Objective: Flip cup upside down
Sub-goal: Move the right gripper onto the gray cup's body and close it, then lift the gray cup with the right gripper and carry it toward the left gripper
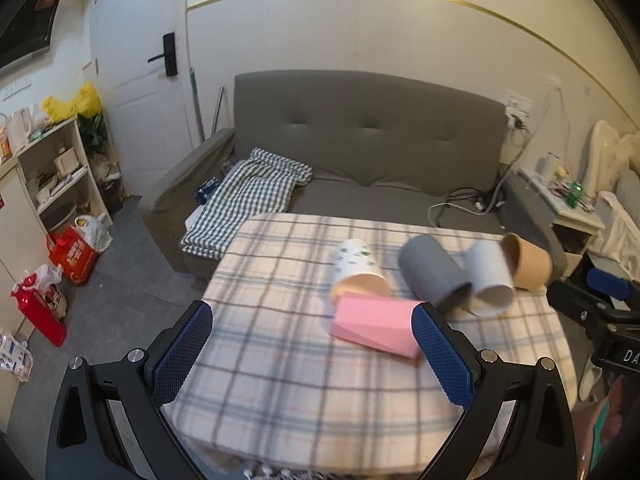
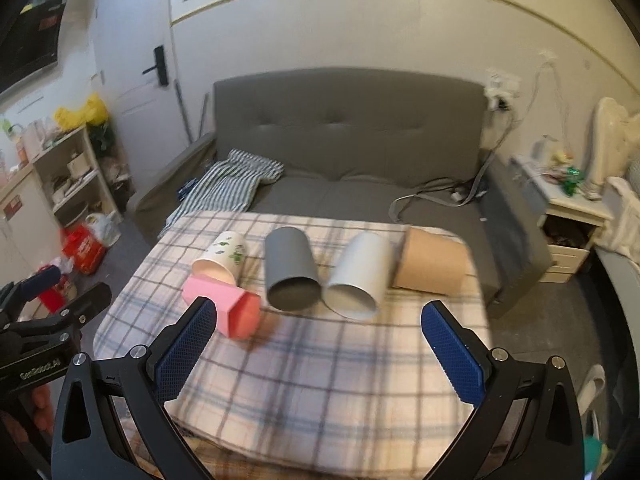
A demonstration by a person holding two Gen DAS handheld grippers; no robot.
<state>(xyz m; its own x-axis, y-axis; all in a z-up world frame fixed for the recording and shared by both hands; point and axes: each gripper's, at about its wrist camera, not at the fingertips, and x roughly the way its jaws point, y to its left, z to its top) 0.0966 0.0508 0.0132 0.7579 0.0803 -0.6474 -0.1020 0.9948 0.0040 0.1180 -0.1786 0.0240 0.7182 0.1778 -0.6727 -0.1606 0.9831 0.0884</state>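
Several cups lie on their sides on a plaid-covered table (image 2: 304, 364): a white cup with green leaf print (image 2: 222, 256) (image 1: 356, 264), a dark grey cup (image 2: 290, 270) (image 1: 434, 270), a light grey cup (image 2: 360, 276) (image 1: 490, 276), a tan cup (image 2: 432, 260) (image 1: 528, 260) and a pink angular cup (image 2: 224, 306) (image 1: 376, 324). My left gripper (image 1: 312, 350) is open and empty, just in front of the pink cup. My right gripper (image 2: 318, 348) is open and empty, short of the grey cups.
A grey sofa (image 2: 352, 148) with a checked cloth (image 1: 248, 196) stands behind the table. A shelf (image 1: 60, 172) and red bags (image 1: 72, 254) are at the left. A white nightstand (image 2: 568, 216) is at the right. The other gripper shows at each view's edge.
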